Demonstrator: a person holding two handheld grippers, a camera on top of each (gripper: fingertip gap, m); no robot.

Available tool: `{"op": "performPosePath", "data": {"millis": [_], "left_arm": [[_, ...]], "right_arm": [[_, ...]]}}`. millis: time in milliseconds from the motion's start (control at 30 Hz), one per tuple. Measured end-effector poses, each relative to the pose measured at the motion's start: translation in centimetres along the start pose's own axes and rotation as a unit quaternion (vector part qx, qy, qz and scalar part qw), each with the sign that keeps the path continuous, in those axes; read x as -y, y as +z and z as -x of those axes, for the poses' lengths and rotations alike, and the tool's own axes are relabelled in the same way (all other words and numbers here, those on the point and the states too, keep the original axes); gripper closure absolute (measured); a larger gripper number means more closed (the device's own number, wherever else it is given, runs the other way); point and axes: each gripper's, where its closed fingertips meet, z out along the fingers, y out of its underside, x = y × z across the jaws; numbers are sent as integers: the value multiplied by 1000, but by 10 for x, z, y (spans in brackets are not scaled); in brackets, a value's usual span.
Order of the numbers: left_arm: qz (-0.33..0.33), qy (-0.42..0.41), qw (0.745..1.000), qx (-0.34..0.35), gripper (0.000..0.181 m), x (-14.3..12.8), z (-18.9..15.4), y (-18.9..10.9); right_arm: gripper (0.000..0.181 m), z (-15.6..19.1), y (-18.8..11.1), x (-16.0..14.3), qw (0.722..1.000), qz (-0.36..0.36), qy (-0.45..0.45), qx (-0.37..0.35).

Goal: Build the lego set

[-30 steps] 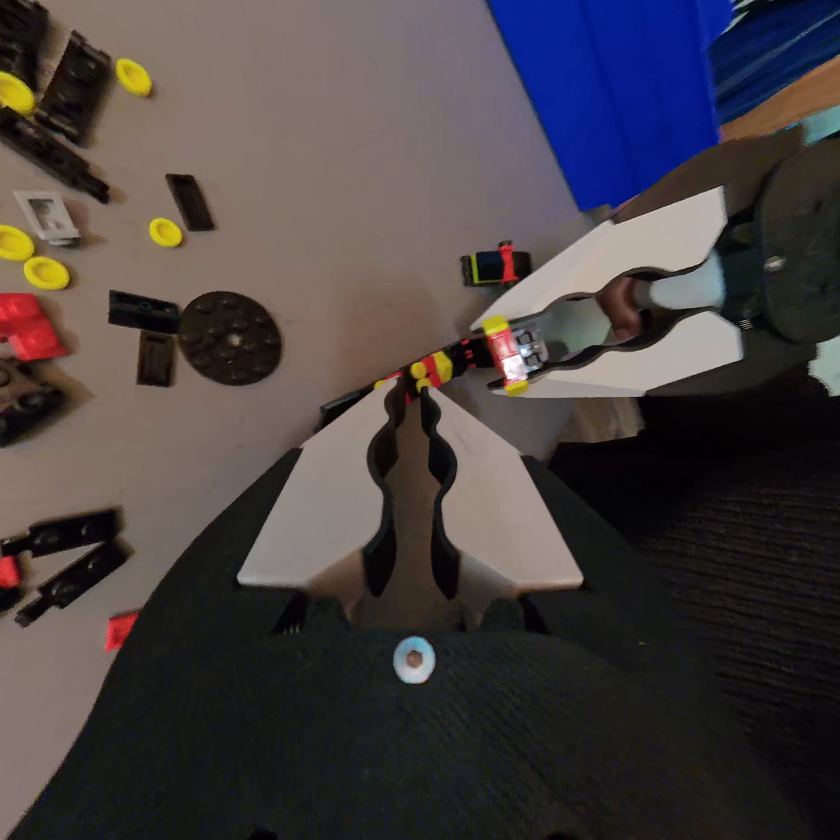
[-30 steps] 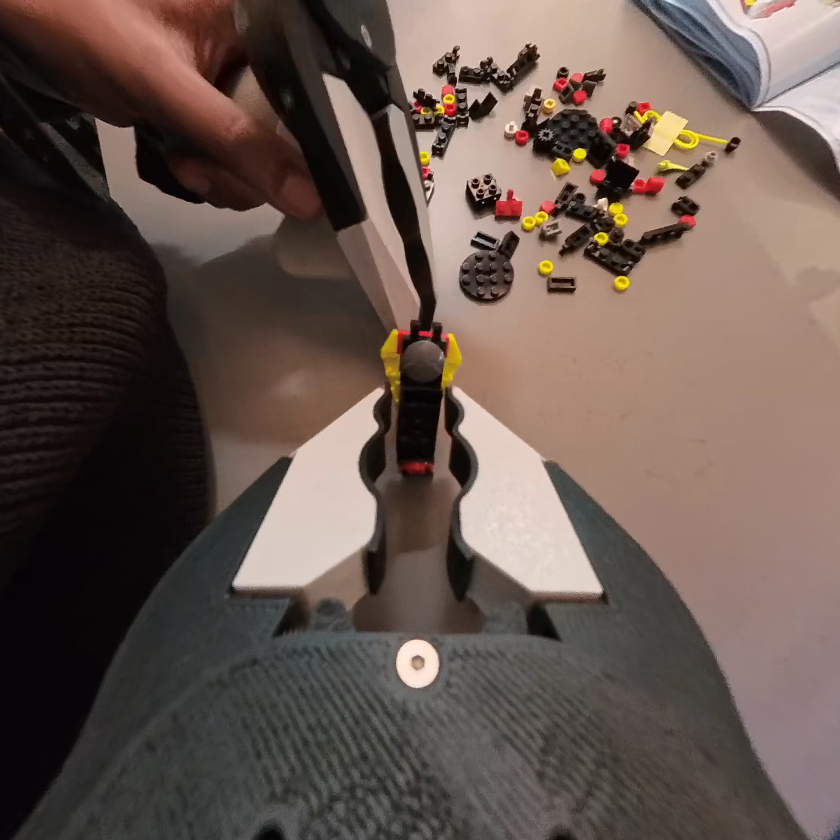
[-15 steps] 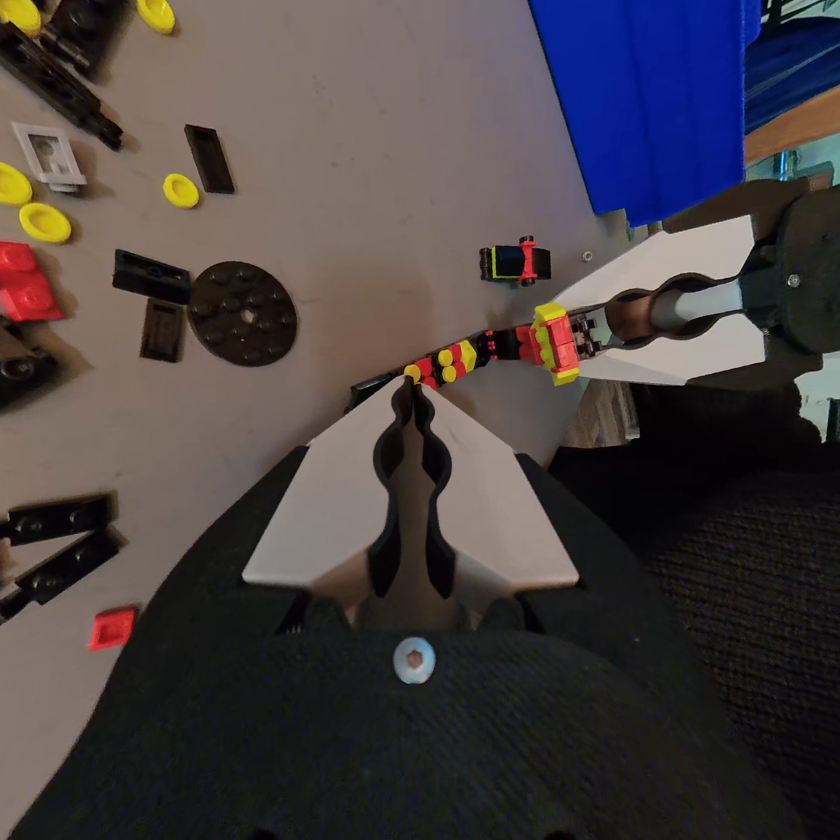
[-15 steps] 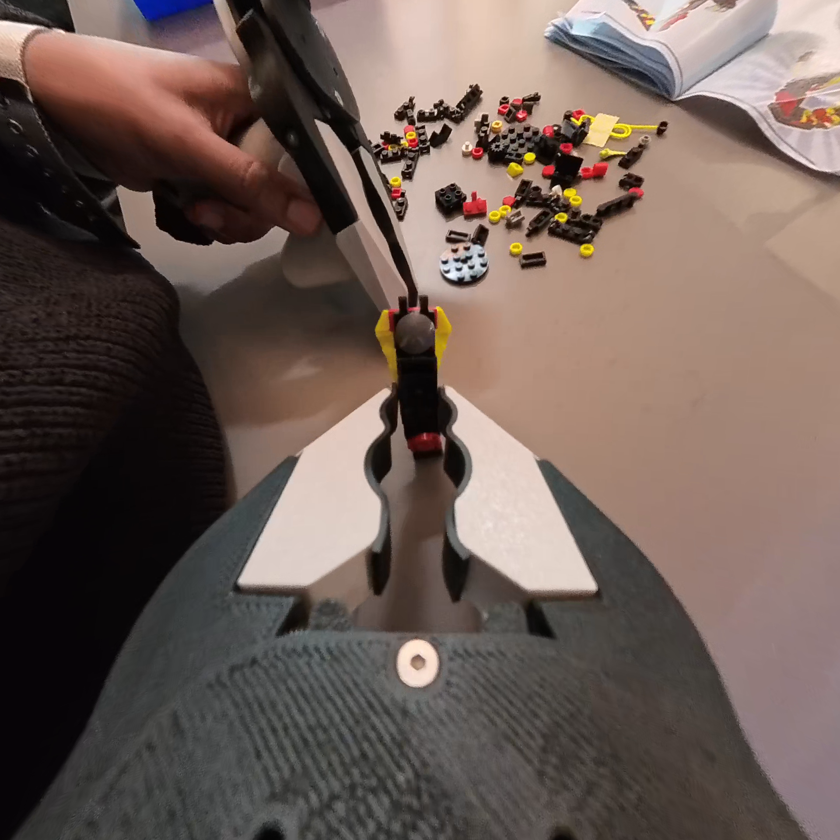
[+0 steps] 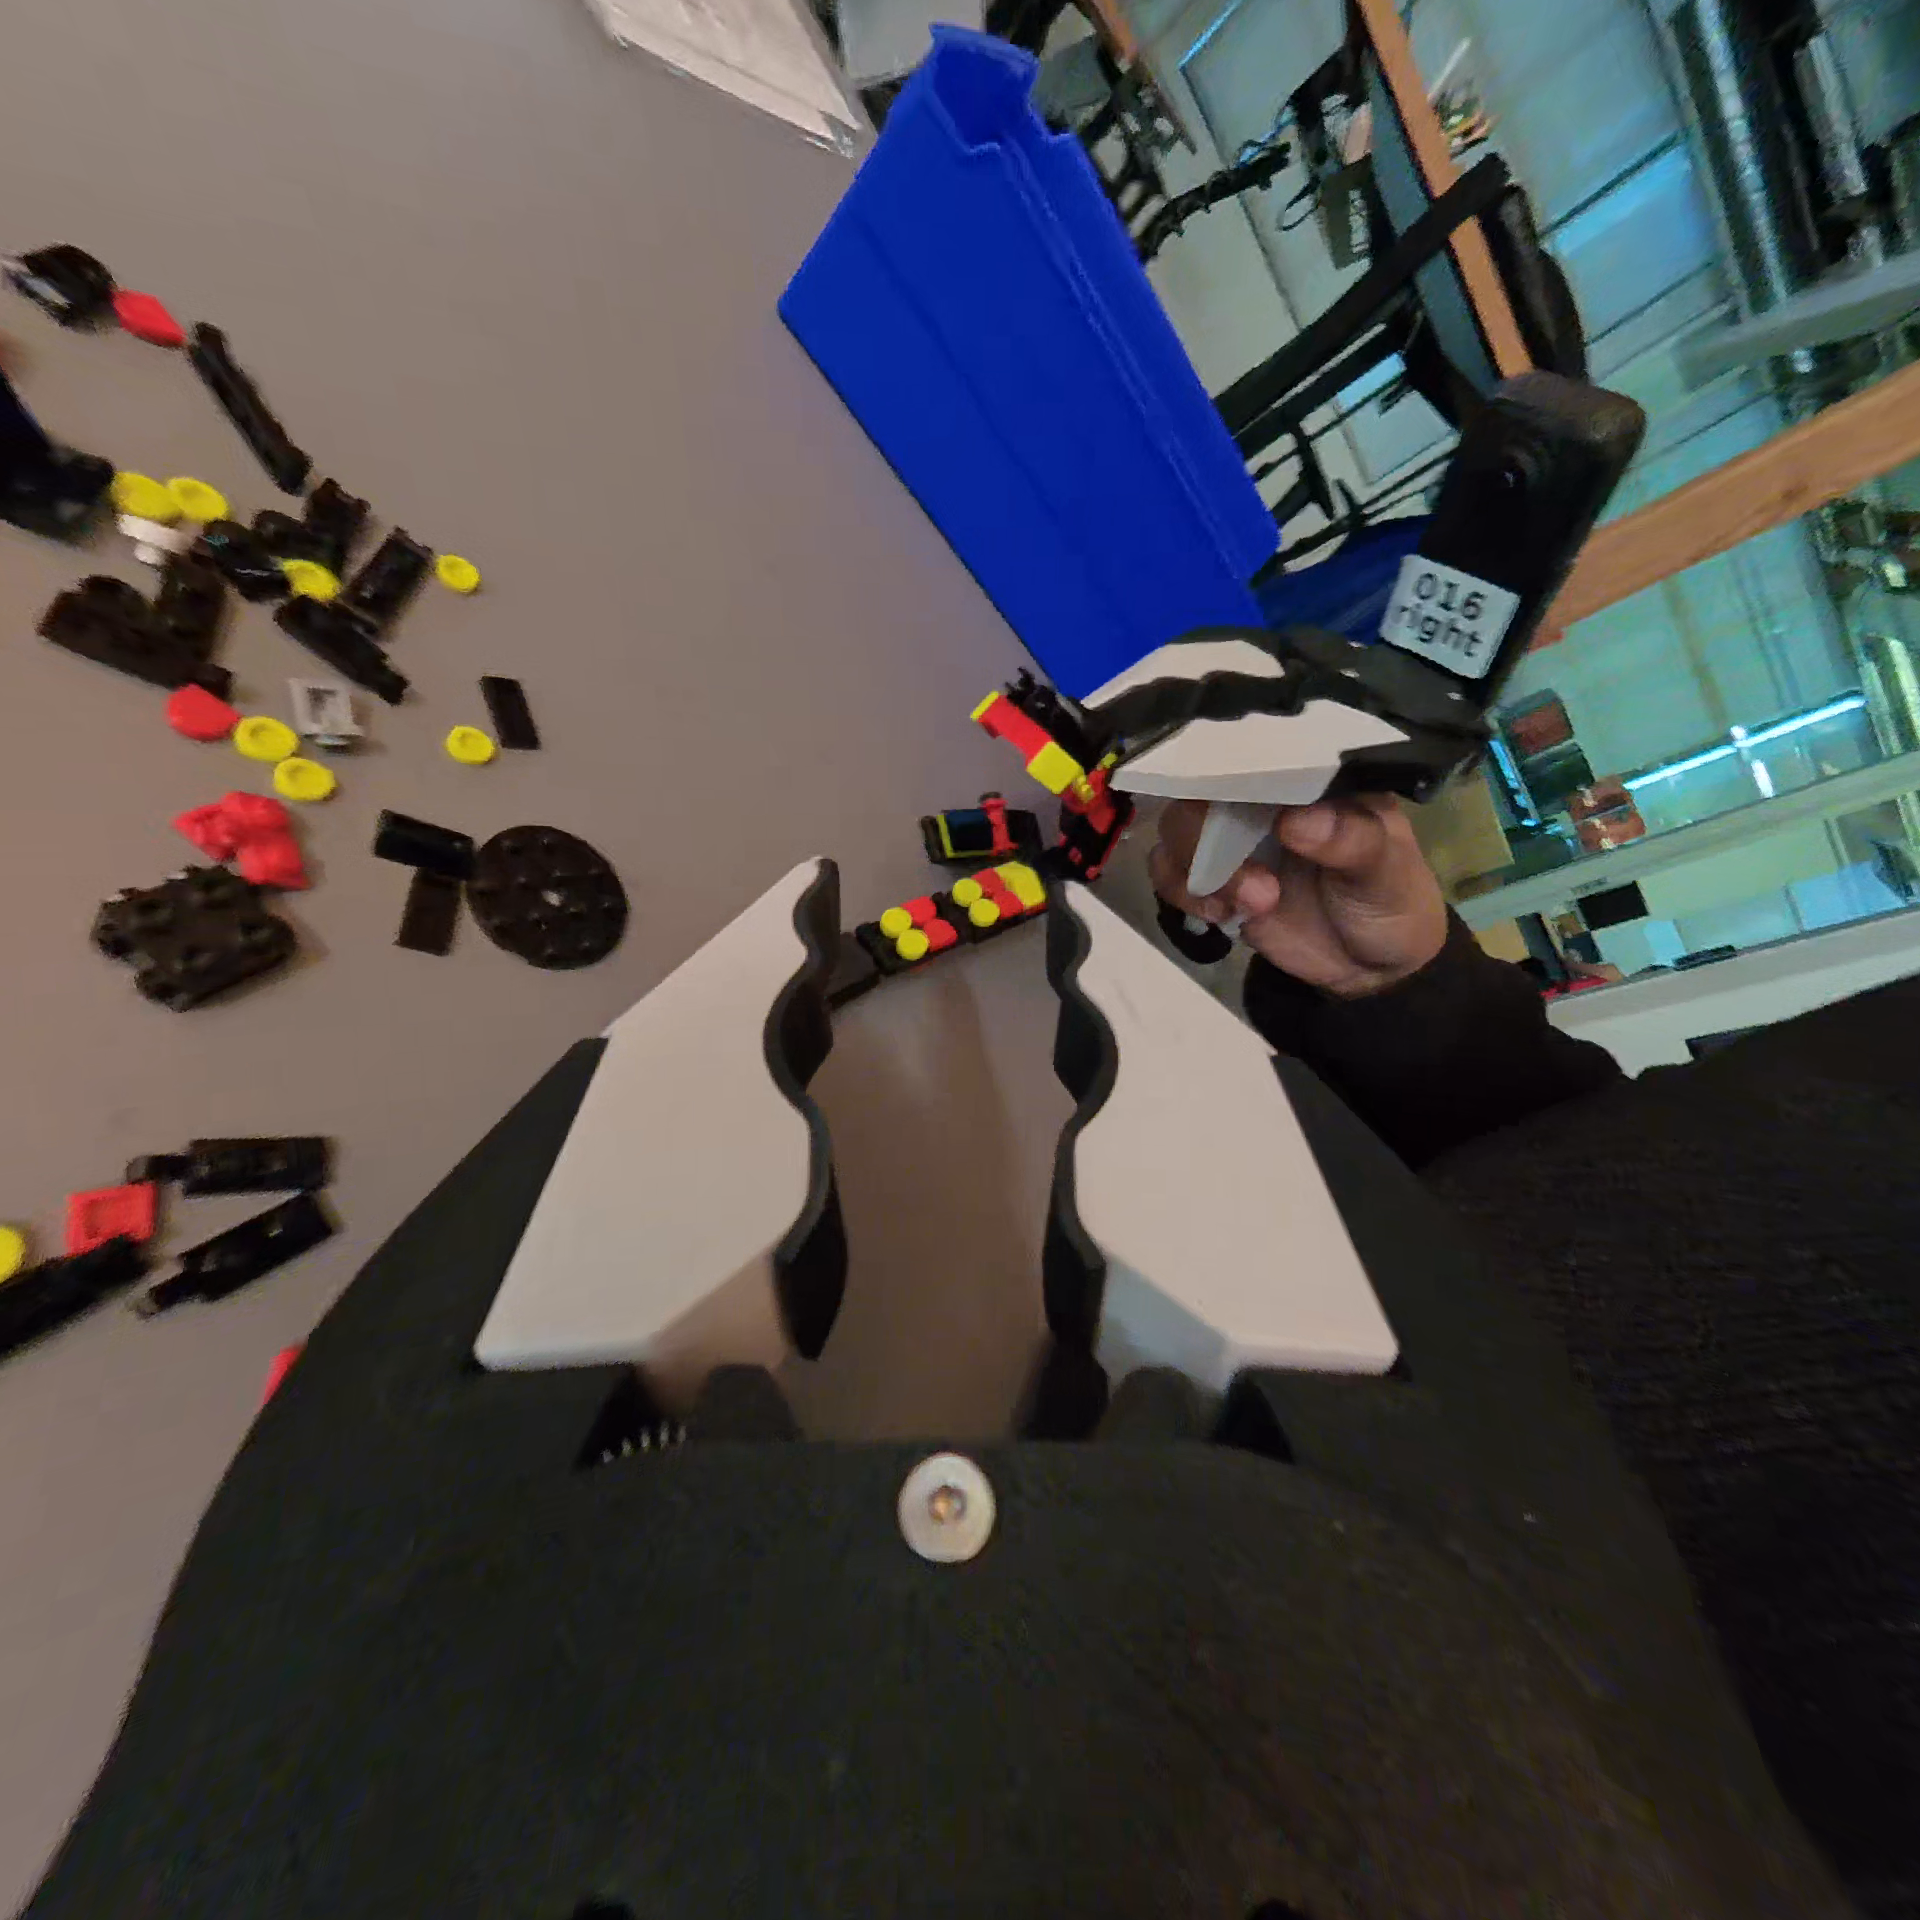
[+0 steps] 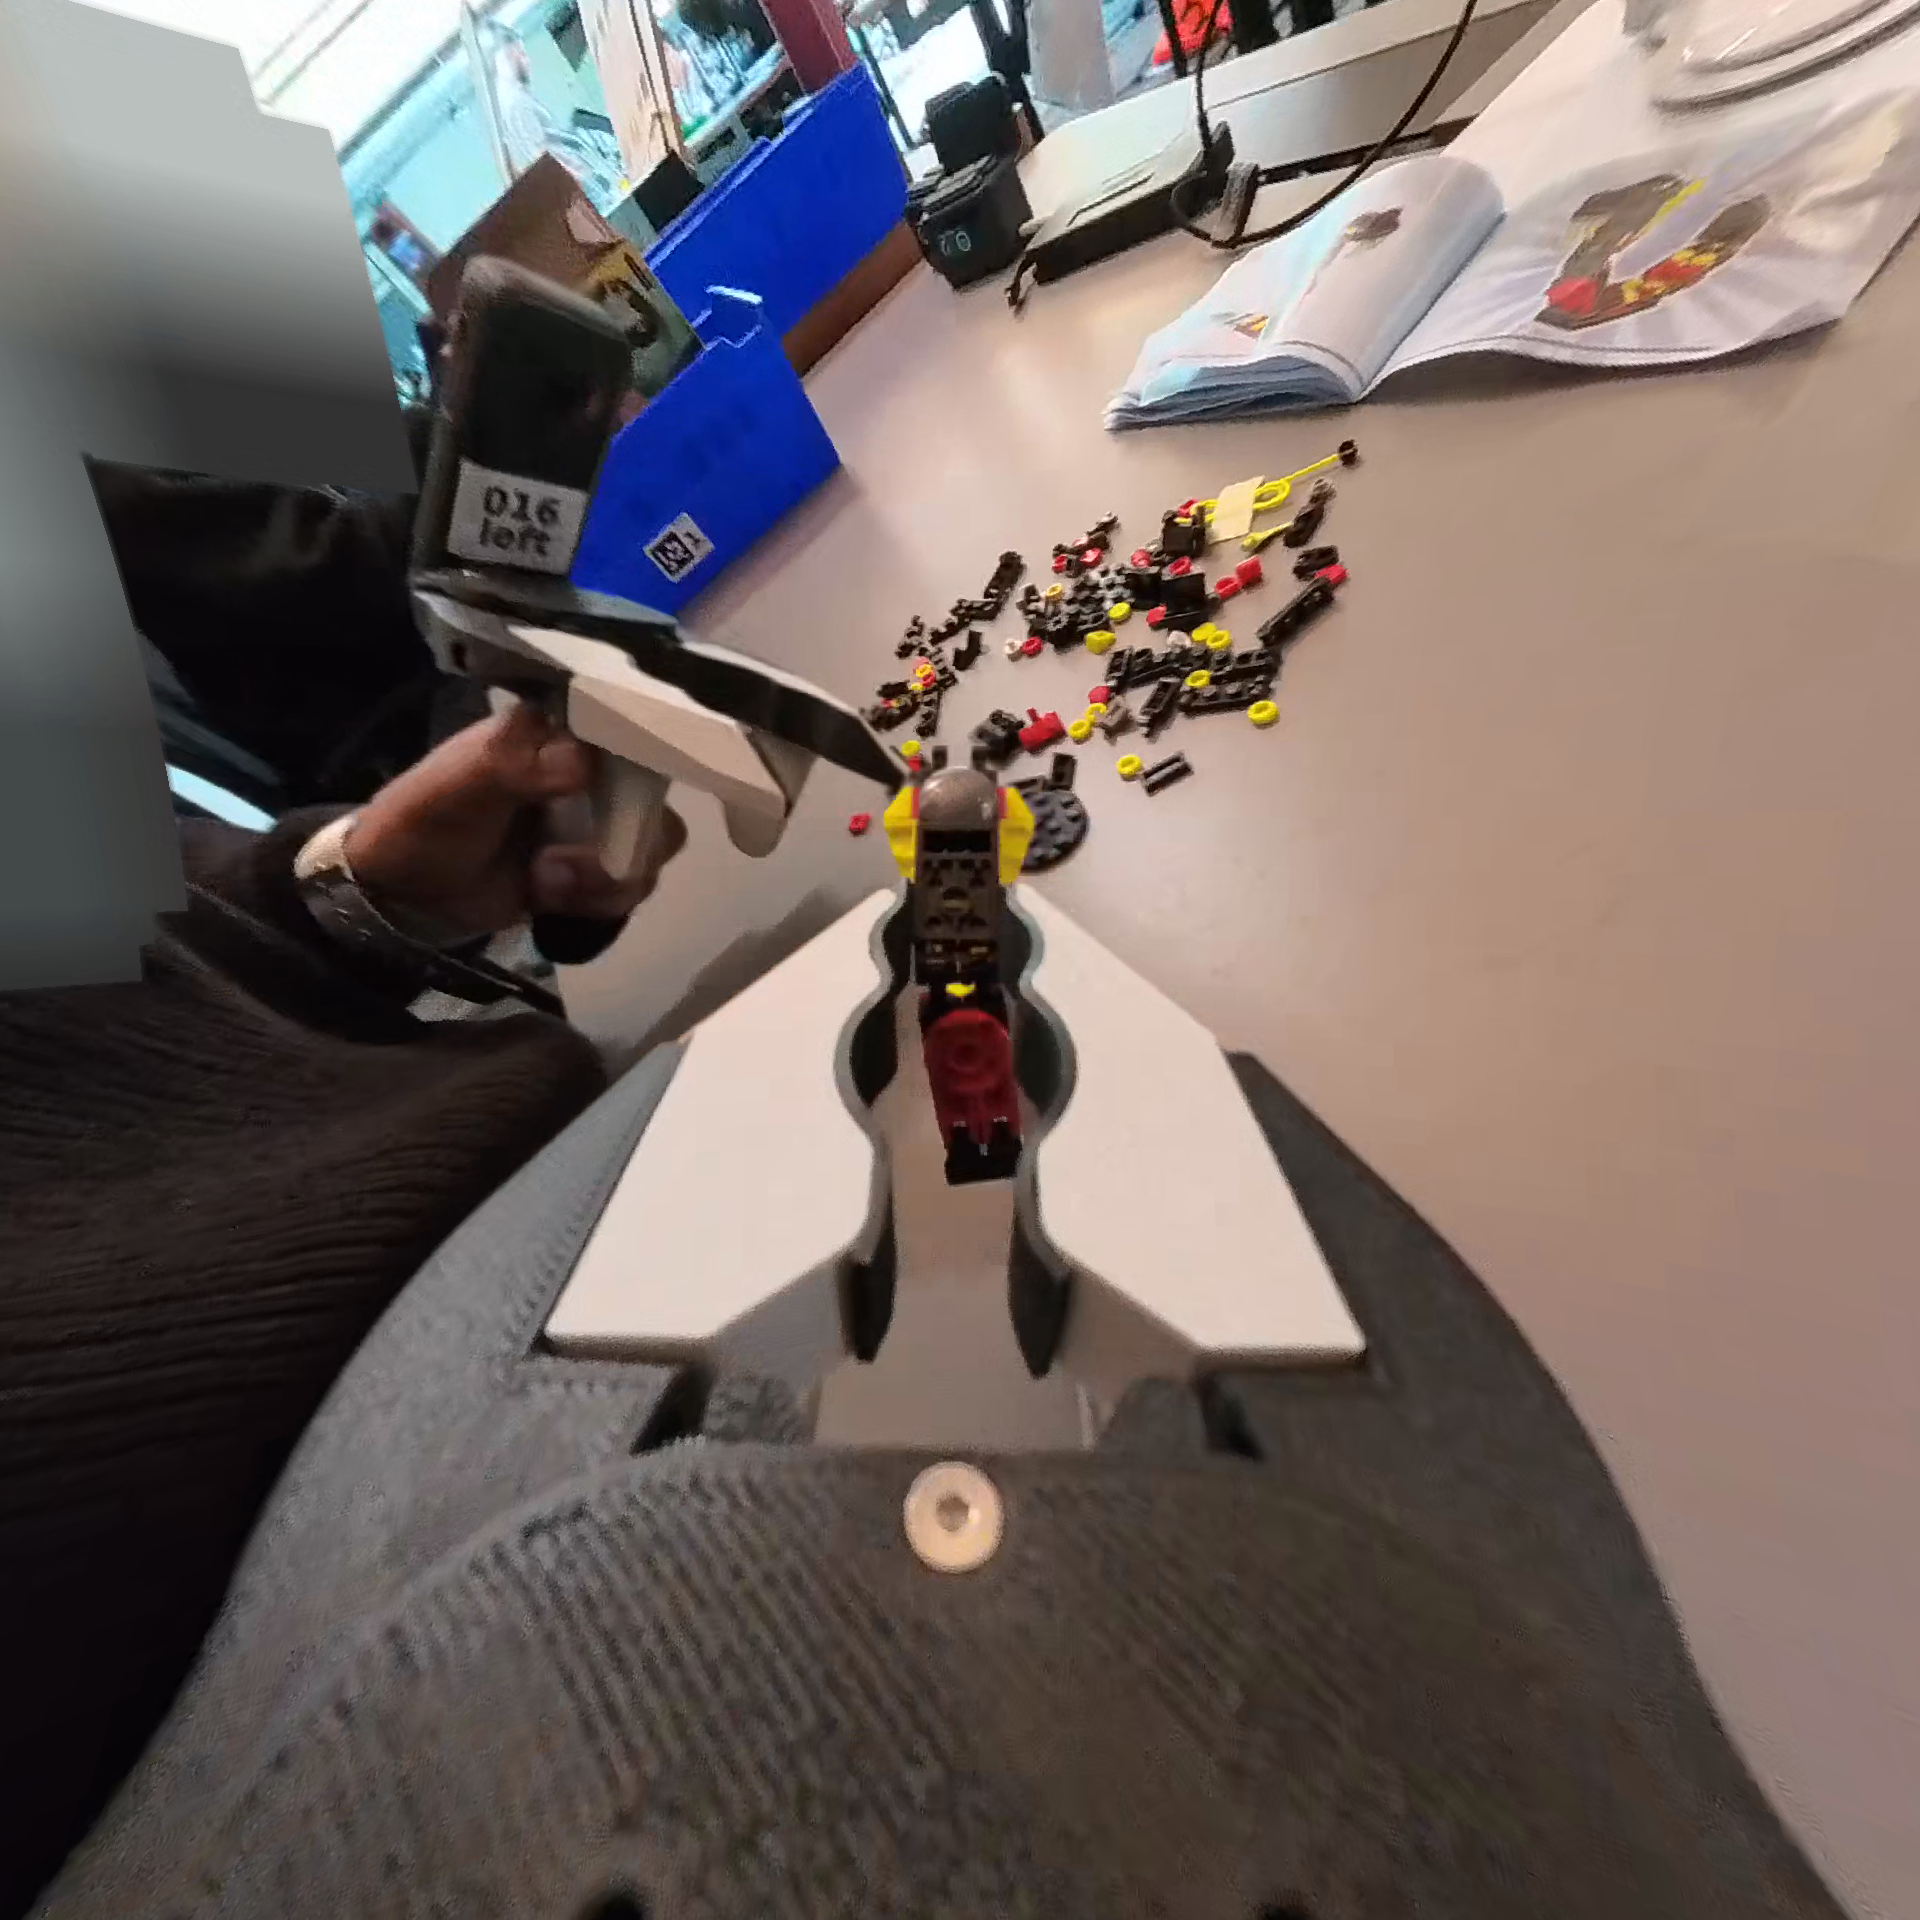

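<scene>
two tongs, left tongs gaping, right tongs clamping lego model

- The left gripper stands wide apart with bare grey table in its gap.
- Just ahead of its tips lies a strip of red-and-yellow bricks.
- Farther ahead, the blue bin walls that side.
- Left of it, loose pieces crowd the table.
- The right gripper has open table to its right; ahead lies the scatter, beyond it an open booklet.
</scene>
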Motion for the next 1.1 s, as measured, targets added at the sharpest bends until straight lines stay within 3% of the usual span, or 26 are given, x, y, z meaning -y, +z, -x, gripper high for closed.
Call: {"op": "performPosePath", "data": {"millis": [200,467,567,667,800,1100], "left_arm": [[24,38,997,-63,111,-5,-19,-1],[124,105,985,-55,102,-35,-13,-2],[140,109,983,-56,100,-46,-10,1],[134,83,983,-97,107,-49,-18,-3],[124,55,980,-147,130,-46,-29,-14],[141,37,972,-184,167,-51,-38,-19]], "right_arm": [[168,30,11,18,988,-54,103,103],[168,37,37,3,984,-26,146,100],[168,48,44,6,976,-34,170,131],[168,58,47,9,970,-40,181,159],[168,61,44,15,960,-52,199,189],[168,61,42,15,953,-62,212,206]]}}
